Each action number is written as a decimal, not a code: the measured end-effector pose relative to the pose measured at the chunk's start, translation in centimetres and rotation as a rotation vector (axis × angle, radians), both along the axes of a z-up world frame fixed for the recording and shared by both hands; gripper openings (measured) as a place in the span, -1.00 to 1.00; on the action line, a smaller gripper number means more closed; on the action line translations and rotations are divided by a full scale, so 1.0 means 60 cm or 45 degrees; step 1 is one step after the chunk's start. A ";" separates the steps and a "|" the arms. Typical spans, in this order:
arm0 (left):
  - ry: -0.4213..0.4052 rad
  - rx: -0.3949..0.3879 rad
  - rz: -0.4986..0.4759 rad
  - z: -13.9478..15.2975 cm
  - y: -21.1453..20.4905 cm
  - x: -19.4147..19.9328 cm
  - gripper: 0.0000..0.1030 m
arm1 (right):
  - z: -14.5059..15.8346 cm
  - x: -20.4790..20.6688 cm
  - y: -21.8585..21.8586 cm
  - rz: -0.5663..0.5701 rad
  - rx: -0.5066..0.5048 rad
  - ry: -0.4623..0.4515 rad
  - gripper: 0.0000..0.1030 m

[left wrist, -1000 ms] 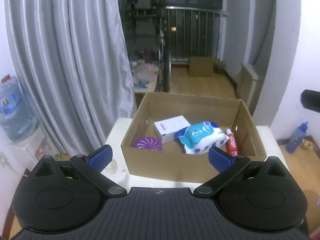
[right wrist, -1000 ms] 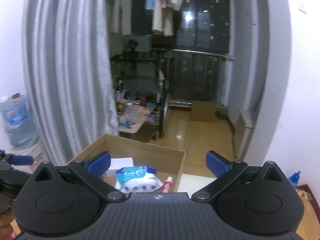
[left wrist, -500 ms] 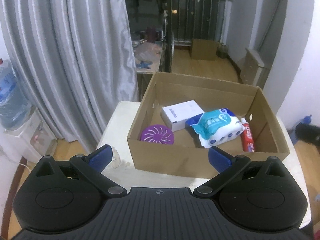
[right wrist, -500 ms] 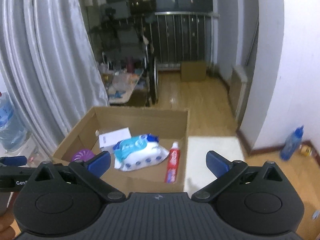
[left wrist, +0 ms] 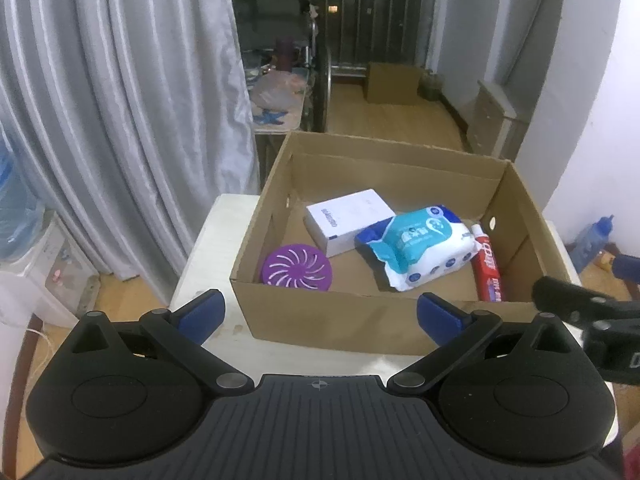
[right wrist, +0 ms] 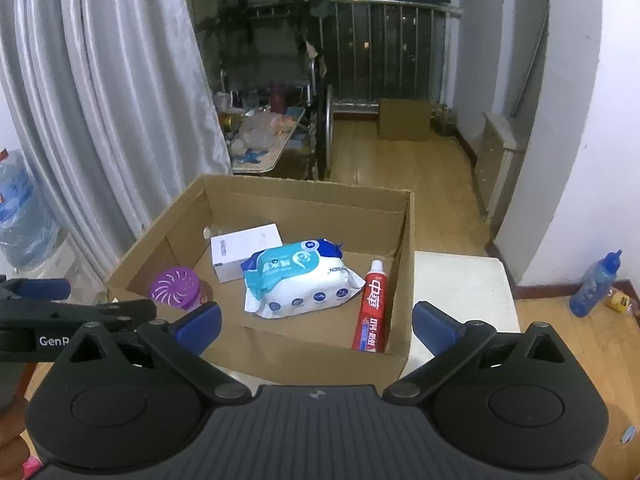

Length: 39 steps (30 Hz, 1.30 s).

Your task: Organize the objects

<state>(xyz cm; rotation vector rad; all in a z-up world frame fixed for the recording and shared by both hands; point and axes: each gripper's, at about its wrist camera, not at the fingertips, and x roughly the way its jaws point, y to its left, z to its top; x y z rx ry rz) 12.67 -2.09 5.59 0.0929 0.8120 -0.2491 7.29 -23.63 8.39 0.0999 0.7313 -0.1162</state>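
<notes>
1. My left claw sits low in the frame of its own view, fingers spread wide with nothing between them, aimed at the near wall of the cardboard box.
2. My right claw is likewise wide open and empty, pointed at the box's near right corner. Each claw shows at the edge of the other's view: the right one at the lower right of the left view, the left one at the lower left of the right view.
3. The open box holds four things. A purple round air freshener stands at its lower left, a white carton lies behind it, a blue-and-white wet wipes pack lies in the middle with one end on the carton, and a red toothpaste tube lies along the right wall.
4. The box rests on a white worktop.
5. A grey curtain fills the upper left, with a water jug beside it. A wooden floor runs back to a metal railing, and a blue bottle stands on the floor at the right.
</notes>
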 end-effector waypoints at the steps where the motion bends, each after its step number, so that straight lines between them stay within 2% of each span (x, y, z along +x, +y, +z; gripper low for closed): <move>1: 0.000 0.000 -0.003 0.001 0.000 0.000 0.99 | -0.001 0.001 0.001 0.000 -0.004 0.005 1.00; 39: -0.010 0.028 -0.017 0.009 -0.018 -0.007 0.99 | -0.010 -0.005 -0.020 -0.061 0.029 0.051 1.00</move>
